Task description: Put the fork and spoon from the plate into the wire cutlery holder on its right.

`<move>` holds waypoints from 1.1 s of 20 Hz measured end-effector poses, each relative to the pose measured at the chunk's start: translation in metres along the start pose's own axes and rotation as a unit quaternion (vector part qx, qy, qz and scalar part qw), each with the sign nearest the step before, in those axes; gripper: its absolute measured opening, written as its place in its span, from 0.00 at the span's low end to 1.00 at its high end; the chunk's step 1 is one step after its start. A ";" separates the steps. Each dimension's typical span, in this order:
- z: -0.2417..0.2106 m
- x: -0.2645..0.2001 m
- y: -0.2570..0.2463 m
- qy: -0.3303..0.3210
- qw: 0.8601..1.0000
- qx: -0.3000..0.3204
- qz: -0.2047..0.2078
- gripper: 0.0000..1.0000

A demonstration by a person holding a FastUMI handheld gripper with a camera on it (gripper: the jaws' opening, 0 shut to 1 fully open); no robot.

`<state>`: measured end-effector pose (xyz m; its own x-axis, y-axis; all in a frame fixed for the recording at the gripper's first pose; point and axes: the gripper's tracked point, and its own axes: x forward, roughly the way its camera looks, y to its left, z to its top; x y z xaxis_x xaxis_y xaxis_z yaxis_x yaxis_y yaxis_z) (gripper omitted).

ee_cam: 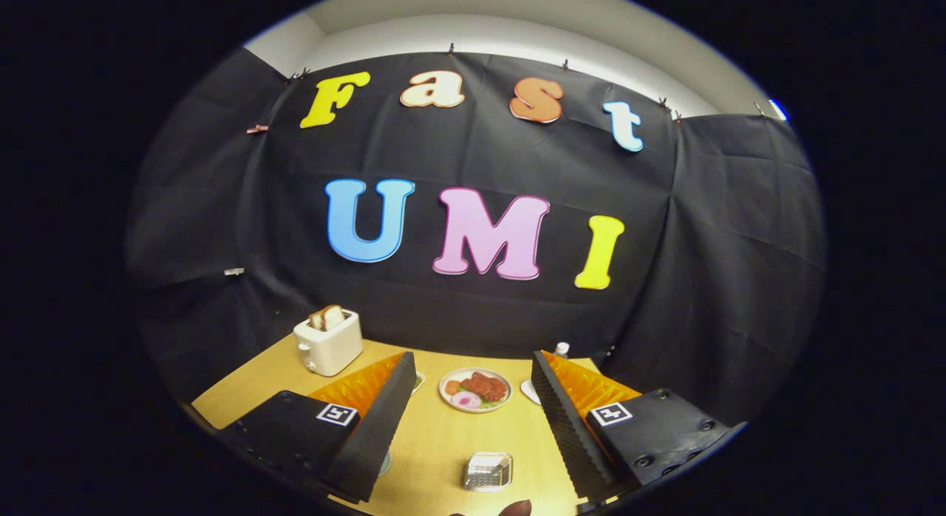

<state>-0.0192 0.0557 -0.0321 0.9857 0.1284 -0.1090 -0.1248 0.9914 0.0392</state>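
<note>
We count 1 gripper [470, 420] with 2 fingers [373, 427], spread wide apart and gripping nothing. On 1 wooden table [443, 442] we see 1 white toaster [329, 344] holding 2 slices of bread [327, 317], 1 plate of food [474, 389] beyond the fingers, and 1 wire holder [488, 472] between them. We also count 1 small white-capped bottle [562, 348] behind the right finger, and 1 partly hidden white dish [530, 390] just beside it.

Ribbed claw [473, 420] fingers, square markers, screws
</note>
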 end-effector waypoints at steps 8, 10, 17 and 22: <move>-0.111 0.002 0.101 0.173 0.979 0.052 0.091 0.98; -0.141 -0.001 0.124 0.221 0.967 0.075 0.104 0.98; -0.257 0.007 0.178 0.367 0.920 0.096 0.099 0.75; -0.328 0.027 0.202 0.442 0.890 0.079 0.076 0.69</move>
<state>-0.0544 0.2678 -0.3527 0.4753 0.2989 -0.8275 -0.1617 0.9542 0.2518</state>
